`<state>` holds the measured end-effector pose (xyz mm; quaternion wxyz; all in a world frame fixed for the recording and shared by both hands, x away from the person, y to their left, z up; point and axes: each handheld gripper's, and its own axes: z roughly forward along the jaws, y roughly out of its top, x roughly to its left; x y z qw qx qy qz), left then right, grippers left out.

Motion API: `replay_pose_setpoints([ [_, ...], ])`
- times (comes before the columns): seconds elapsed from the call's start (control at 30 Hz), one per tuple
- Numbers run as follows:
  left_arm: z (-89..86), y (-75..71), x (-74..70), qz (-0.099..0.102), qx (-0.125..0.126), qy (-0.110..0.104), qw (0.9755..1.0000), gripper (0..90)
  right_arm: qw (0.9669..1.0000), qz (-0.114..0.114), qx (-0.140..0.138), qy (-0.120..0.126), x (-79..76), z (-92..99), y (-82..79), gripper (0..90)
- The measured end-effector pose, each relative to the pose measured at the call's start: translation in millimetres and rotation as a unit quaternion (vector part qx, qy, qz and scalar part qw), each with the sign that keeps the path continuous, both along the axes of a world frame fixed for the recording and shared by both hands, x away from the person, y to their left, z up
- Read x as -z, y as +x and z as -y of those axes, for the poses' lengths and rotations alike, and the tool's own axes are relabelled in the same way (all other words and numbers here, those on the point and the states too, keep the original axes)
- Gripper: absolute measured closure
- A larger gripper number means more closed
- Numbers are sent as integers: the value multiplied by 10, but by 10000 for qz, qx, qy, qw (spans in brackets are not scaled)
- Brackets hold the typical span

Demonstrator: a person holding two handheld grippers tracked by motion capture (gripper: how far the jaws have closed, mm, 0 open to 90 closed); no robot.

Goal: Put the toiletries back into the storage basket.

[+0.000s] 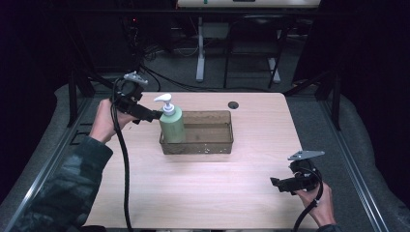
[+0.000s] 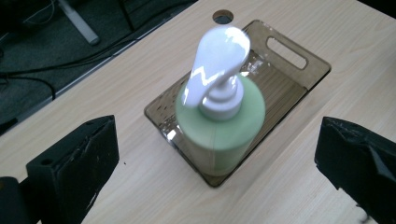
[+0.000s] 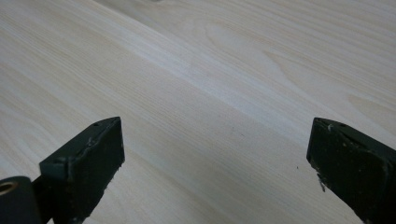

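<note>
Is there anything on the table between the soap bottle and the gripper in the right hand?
No. In the high view, bare wooden table lies between the soap bottle and the right gripper.

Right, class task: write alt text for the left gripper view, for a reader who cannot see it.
A pale green plastic soap bottle with a white pump top stands upright at one end of a shallow, smoky-brown clear plastic tray on a light wooden table. The left hand-held gripper frames the bottle, its two black jaws wide open and not touching it.
</note>
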<state>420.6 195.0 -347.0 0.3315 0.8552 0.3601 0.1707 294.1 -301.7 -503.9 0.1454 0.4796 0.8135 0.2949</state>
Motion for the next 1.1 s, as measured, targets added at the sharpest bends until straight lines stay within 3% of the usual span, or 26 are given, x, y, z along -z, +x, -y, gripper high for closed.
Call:
replay_pose_setpoints([
  [0.23,-160,-185,281,-66,-266,-7,9996,0,10000,-7,11,-10,8,4,4,34],
  [0.3,-215,-229,375,-141,-354,-137,9992,0,10000,-34,13,-13,10,-1,5,33],
  [0.37,-256,-274,487,-194,-430,-126,9988,0,10000,-32,-5,-19,12,-5,6,32],
  [0.8,-331,-425,1094,-552,-720,-379,9952,0,10000,-37,7,-65,30,-13,5,32],
  [0.9,-318,-434,1212,-542,-749,-216,9955,0,10000,-45,24,-58,35,-3,13,32],
  [1.1,-354,-443,1403,-732,-750,-238,9942,0,10000,-43,-4,-79,52,-12,24,31],
])
